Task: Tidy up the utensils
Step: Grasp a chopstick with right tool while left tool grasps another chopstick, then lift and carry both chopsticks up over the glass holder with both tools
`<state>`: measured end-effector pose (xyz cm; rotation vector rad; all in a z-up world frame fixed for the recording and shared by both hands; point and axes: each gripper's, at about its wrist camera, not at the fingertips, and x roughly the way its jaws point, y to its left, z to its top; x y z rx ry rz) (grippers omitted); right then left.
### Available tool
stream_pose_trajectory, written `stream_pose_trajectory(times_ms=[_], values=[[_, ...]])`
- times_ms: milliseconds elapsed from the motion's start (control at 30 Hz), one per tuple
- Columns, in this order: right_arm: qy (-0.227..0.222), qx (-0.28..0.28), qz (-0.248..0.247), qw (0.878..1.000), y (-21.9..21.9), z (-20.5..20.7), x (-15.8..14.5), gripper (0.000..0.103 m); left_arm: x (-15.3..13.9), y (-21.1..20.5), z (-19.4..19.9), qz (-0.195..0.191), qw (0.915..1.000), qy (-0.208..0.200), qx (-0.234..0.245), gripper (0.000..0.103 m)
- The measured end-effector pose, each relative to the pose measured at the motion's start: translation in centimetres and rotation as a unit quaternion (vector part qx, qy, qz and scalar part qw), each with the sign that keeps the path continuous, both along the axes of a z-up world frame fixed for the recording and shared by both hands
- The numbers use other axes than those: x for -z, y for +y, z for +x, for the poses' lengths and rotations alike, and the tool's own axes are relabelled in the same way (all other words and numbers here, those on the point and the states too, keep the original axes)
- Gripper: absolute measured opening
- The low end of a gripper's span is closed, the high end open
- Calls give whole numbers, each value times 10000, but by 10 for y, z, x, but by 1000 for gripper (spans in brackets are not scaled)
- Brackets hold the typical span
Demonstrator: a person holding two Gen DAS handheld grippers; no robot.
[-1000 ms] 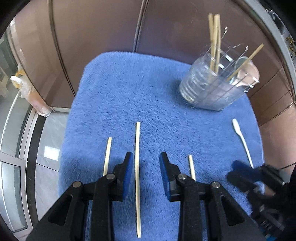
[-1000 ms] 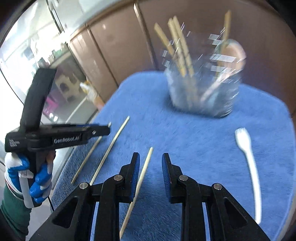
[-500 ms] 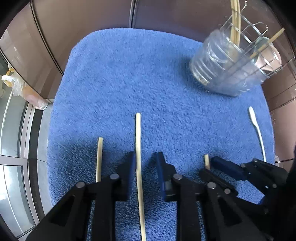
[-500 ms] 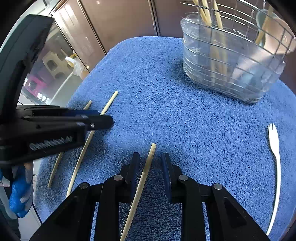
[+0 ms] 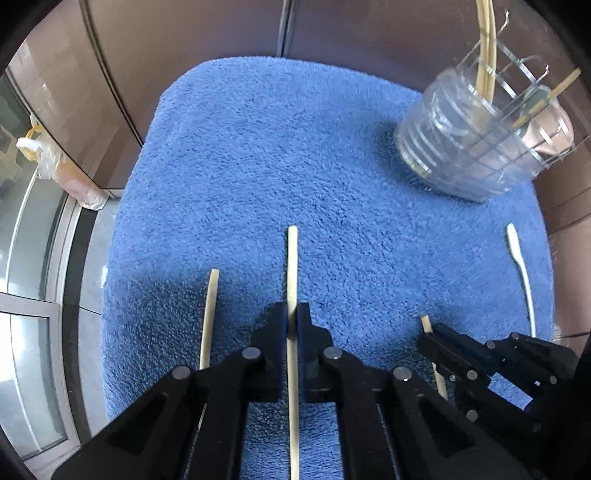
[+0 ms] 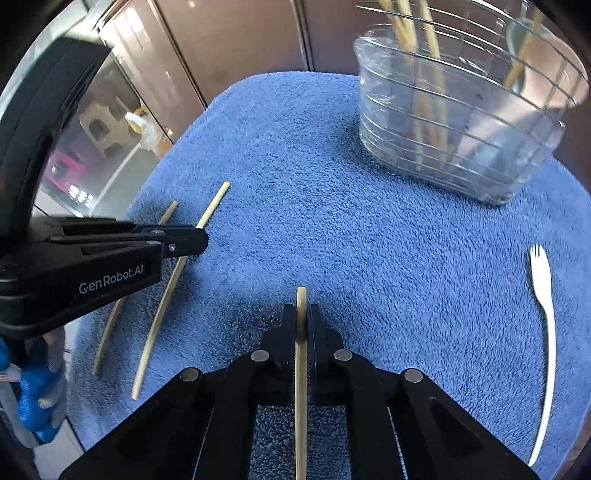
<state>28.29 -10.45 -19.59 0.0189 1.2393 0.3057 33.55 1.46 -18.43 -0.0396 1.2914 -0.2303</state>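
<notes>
Both claws point steeply down at the blue towel [image 5: 280,155]. The left claw [image 5: 292,314] is clamped on one chopstick [image 5: 292,258], the right claw [image 6: 302,314] on another [image 6: 301,295], both lying on the towel. Brown cabinets [image 5: 184,33] stand behind.

Both views are bright with daylight. Glare washes the glass panels [image 5: 26,229] at the left edge of the left wrist view and the upper left of the right wrist view. The blue towel [image 5: 295,166] is sharp mid-frame, with soft shadows in the lower centre. The clear utensil holder [image 6: 469,110] at upper right is motion-blurred. Fisheye distortion bends edges, and corners vignette to black.
</notes>
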Motion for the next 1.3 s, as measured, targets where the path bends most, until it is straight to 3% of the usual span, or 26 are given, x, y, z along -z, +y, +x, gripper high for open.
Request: stream_pose_trajectory(times_ms=[333, 667, 967, 1300], values=[[-723, -2, 573, 9957, -19, -33, -43, 6, -48, 10, -45, -149, 9948, -1007, -60, 4], [-1741, -34, 1040, 9792, -39, -98, -98, 6, -95, 8, -100, -301, 9824, -1838, -115, 4], [-2503, -13, 1168, 9611, -64, -146, -141, 6, -129, 0, -145, -533, 9702, -2363, -109, 4], [-2970, 55, 1096, 9485, -80, -184, -167, 6, -161, -8, -197, -448, 9517, -3034, -159, 4]])
